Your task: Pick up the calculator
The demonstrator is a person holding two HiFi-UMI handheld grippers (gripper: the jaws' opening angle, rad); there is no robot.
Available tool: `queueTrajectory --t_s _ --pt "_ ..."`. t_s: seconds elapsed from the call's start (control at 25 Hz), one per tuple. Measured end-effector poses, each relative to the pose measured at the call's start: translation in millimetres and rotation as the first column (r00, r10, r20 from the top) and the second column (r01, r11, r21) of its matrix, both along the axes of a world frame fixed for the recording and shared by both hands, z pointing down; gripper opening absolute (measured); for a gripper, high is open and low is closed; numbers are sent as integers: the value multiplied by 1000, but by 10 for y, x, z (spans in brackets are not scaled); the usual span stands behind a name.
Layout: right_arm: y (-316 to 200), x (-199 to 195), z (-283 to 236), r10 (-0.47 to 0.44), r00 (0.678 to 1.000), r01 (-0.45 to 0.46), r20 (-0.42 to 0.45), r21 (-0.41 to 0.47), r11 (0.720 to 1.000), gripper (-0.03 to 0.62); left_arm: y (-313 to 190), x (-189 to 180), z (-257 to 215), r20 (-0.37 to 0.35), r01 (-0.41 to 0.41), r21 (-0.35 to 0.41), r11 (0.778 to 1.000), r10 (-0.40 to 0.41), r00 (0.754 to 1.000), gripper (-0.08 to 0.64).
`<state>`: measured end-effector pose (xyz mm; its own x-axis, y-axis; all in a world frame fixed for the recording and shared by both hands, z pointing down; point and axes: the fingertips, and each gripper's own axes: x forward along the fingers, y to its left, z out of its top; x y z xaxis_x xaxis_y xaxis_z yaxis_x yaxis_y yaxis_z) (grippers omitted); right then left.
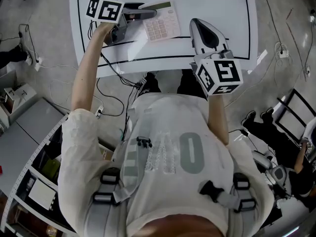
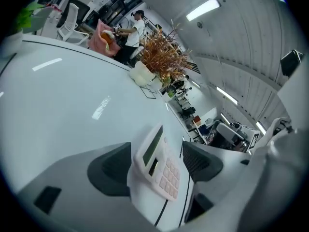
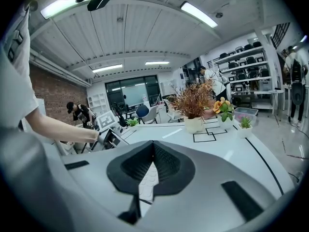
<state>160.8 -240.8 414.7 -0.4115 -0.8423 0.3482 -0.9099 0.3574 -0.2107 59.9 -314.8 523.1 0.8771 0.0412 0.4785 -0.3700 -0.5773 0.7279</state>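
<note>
Our left gripper [image 2: 157, 166] has its jaws spread wide on either side of the calculator [image 1: 160, 22], which lies flat on the white surface [image 1: 212, 4]. The left pad sits just beside its edge, and we cannot tell whether it touches. To the right, apart from the calculator, our right gripper [image 3: 153, 151] has its jaws closed together, holding nothing.

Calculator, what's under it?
The white table lies under the calculator. The patch right beneath is covered, so anything there cannot be seen.
</note>
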Motion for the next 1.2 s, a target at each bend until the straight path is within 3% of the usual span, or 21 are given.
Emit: queueTrajectory --t_s 0.16,0.48,0.64,0.88,1.04,1.2 --pt "14 -22 26 -6 1000 6 5 -8 1000 6 75 12 78 19 -46 -40 998 46 999 307" --pt "15 -15 60 -12 1000 12 4 -18 1000 6 116 3 234 100 -120 -47 992 124 987 240" --pt "11 -42 61 -18 1000 18 6 -19 1000 6 88 -30 303 149 -124 -37 992 128 980 172" --pt "44 -54 100 -22 1000 22 3 -27 999 6 106 -19 317 139 -141 -75 987 150 979 155" --pt "17 -77 80 -22 1000 22 1 -25 999 6 197 -23 246 81 -137 -144 980 150 985 112" --pt "-18 -77 46 -18 1000 18 0 -20 1000 6 243 5 160 44 -106 -156 982 114 992 97"
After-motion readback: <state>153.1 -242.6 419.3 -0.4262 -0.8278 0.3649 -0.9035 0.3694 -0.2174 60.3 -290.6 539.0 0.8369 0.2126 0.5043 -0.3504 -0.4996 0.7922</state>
